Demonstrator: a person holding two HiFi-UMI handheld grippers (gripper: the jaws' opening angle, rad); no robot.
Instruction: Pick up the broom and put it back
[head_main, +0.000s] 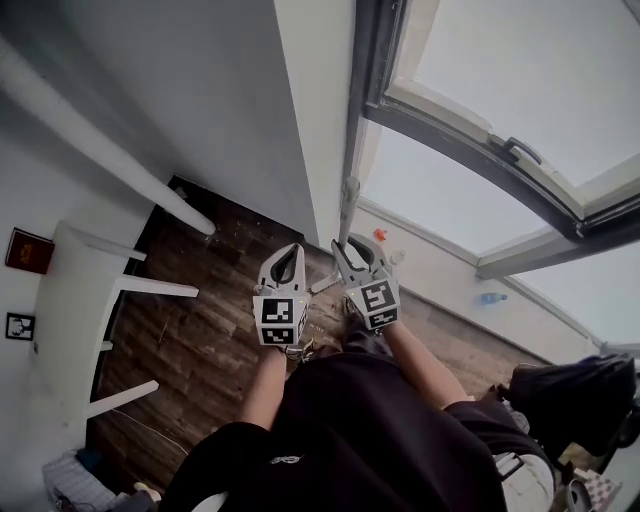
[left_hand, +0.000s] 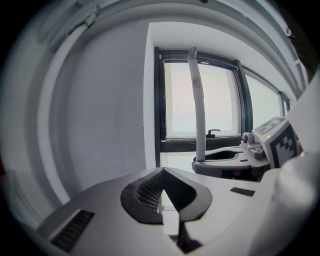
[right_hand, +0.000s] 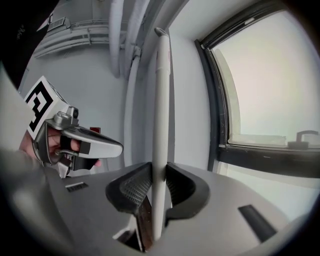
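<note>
One broom (right_hand: 161, 100) is grasped upright by the fingers of the right gripper (right_hand: 159, 182); the left gripper (left_hand: 163, 196) is clenched, empty.

Daylight only, from the window (head_main: 520, 90); panes clip to white in all views. Wall (head_main: 200, 100) flat grey, shadows soft, floor (head_main: 200, 340) dim. Gripper views: heavy fisheye, straight edges bow, black vignetted corners; left gripper (left_hand: 162, 175) body soft near lens.

Broom (right_hand: 160, 100) upright between right gripper (right_hand: 159, 176) jaws; window (right_hand: 270, 85) right.
</note>
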